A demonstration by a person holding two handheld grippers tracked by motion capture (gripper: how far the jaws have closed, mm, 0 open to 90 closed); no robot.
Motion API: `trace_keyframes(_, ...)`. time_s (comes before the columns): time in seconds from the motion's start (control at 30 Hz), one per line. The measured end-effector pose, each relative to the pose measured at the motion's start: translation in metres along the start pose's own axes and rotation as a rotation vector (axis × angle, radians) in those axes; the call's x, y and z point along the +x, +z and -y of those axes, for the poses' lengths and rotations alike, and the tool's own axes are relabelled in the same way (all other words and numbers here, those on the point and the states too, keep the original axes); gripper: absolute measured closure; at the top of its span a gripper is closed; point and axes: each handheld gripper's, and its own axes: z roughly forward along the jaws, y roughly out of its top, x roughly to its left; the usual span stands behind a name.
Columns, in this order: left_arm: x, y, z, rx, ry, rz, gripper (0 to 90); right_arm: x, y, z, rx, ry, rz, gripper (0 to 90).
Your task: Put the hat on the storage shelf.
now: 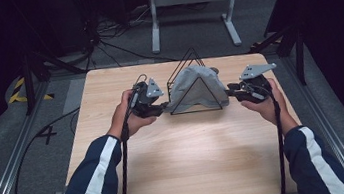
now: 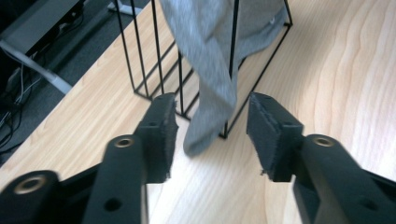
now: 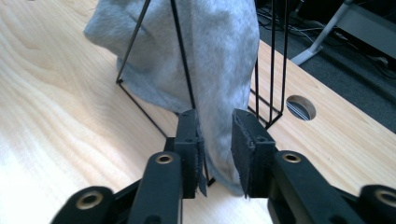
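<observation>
On the wooden table we see a black wire rack, triangular in profile, with a grey cloth draped over its top. The rack stands in the far half of the table, between the two grippers.

At the left, the left hand holds the left gripper low against the rack's left end. In the left gripper view, this gripper has its jaws wide apart. A hanging end of the cloth drops to the table in the gap between them, touching neither pad.

At the right, the right hand holds the right gripper at the rack's right end. In the right gripper view, this gripper has its jaws close together with a hanging fold of the cloth between them. The gap is narrow; we cannot tell for certain whether the pads press the fabric. A rack wire runs down beside the left pad. A round hole shows in the table beyond.
</observation>
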Motion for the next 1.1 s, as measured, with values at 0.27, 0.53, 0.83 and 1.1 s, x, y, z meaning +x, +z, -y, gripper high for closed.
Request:
trace_keyframes(0.27, -0.023, -0.027, 0.036, 0.054, 0.012, 0.01, 38.8, 0.011, -0.02, 0.023, 0.018, -0.008, 0.003, 53.1)
trace_keyframes(0.53, -0.039, -0.044, 0.077, 0.09, 0.008, 0.018, 29.5, 0.025, -0.036, 0.059, 0.054, -0.015, 0.021, 47.5)
trace_keyframes(0.83, -0.044, -0.056, 0.129, 0.125, -0.017, 0.009, 29.1, 0.036, -0.045, 0.095, 0.091, -0.023, 0.045, 44.0)
trace_keyframes(1.1, -0.047, -0.06, 0.158, 0.145, -0.034, 0.011, 27.7, 0.041, -0.053, 0.123, 0.115, -0.013, 0.053, 41.5)
